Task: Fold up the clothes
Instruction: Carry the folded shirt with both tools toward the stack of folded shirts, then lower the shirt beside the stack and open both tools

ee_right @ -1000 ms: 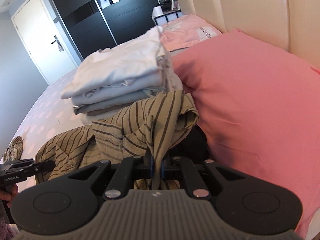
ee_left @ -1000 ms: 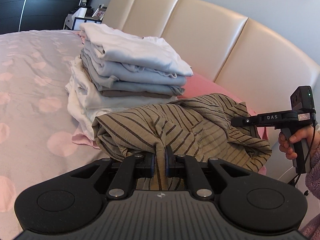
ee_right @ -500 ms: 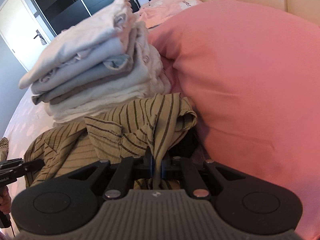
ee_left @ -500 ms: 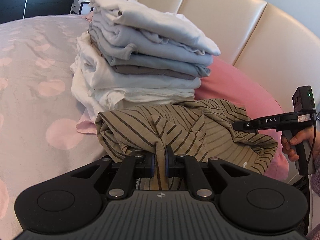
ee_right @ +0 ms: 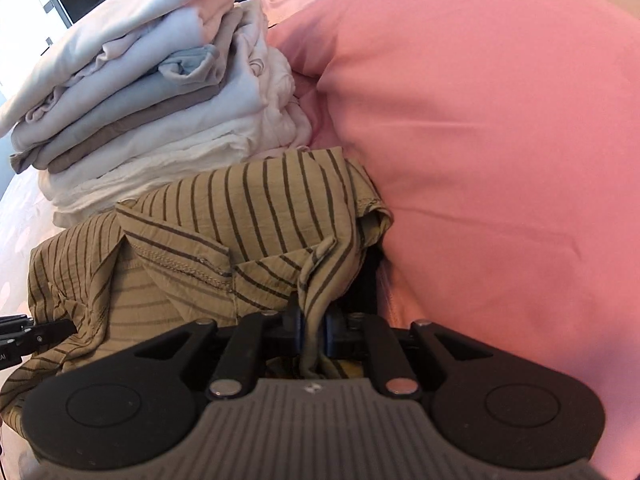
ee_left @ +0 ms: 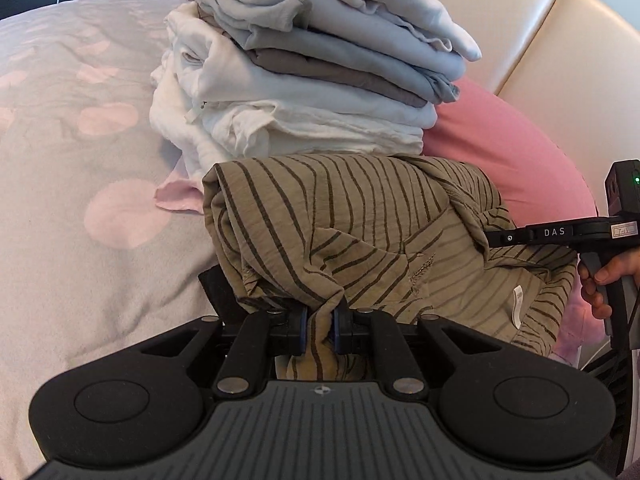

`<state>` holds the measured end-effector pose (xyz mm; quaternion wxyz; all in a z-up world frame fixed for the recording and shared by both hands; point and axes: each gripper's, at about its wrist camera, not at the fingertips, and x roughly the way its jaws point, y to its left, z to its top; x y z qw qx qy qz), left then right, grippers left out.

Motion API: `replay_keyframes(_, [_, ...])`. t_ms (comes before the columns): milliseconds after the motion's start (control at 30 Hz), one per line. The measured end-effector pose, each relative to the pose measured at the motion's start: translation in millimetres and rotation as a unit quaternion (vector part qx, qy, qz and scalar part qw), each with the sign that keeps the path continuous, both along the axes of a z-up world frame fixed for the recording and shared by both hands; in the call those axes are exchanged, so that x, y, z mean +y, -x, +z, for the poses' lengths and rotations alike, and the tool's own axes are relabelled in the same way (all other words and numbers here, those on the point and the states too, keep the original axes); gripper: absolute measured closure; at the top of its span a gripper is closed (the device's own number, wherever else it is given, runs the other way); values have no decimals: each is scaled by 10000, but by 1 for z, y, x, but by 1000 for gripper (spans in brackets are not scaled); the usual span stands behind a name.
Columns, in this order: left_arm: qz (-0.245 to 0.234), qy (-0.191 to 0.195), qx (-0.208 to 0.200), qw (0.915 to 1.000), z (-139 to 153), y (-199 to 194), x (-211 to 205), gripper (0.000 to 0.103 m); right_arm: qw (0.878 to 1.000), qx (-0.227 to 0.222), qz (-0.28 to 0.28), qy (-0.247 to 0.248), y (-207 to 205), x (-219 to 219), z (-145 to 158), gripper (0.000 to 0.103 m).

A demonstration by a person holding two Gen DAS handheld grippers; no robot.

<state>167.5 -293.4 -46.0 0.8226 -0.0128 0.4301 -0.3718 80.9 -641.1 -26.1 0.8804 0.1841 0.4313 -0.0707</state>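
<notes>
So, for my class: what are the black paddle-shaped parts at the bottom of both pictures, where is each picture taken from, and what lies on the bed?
There is no robot here: a person holds a hand-gripper in each hand, each with its own camera looking along its two fingers. One picture is from the left gripper, the other from the right gripper. Both have a fold of the striped shirt between their fingers, and their jaws have just been opening a little. The shirt lies on the bedspread, in front of a stack of folded clothes and beside a pink pillow.
</notes>
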Motion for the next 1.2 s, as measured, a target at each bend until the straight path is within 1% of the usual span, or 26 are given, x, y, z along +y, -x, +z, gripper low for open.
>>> replay_keyframes(33, [-1,13,-35,10000,2,1,2,89,10000,3,-32,29,1,0,2,76])
replay_keyframes(100, [-3,59,-100,9999,6,3,6,85,9999,-38,-113,92,7,-3,7,65])
replay_keyframes(167, [26,81,-187,9998,13,7,14,77,9997,-137,-191,54,16,-6,14,65])
replay_keyframes(233, [33,25,-403,9992,24,11,22,73,9991,-305,-259,129,21,-5,22,65])
replay_keyframes(267, [36,-5,-513,9987,30,13,26,73,9986,-410,-265,218,24,-4,27,65])
replay_keyframes(400, [237,55,-699,9973,50,10,43,72,9945,-781,-192,673,28,6,49,66])
replay_keyframes(467, [335,128,-773,9964,59,7,48,73,9921,-927,-135,834,24,13,56,76])
replay_keyframes(500, [343,160,-779,9962,62,5,47,74,9916,-961,-96,864,19,16,58,82])
replay_keyframes(533, [322,179,-786,9962,63,2,44,76,9910,-995,-58,893,14,19,59,82])
replay_keyframes(567, [300,197,-793,9962,65,0,40,77,9904,-1029,-19,923,9,23,61,82])
replay_keyframes(667, [162,167,-781,9967,60,-4,24,78,9893,-1081,106,975,-9,33,60,82])
replay_keyframes(833, [-55,123,-713,9974,41,-6,-1,78,9909,-843,230,1023,-36,38,41,82])
replay_keyframes(900, [35,43,-638,9979,32,-11,-6,78,9918,-741,213,1018,-43,35,31,82])
replay_keyframes(1033, [219,-123,-289,9993,13,-31,-10,80,9951,-629,108,758,-52,25,8,82])
replay_keyframes(1133, [168,-234,-207,9994,3,-38,-11,80,9958,-518,47,754,-56,21,-3,84])
replay_keyframes(1200, [161,-281,-100,9994,-3,-41,-12,80,9969,-465,-85,625,-57,15,-10,84])
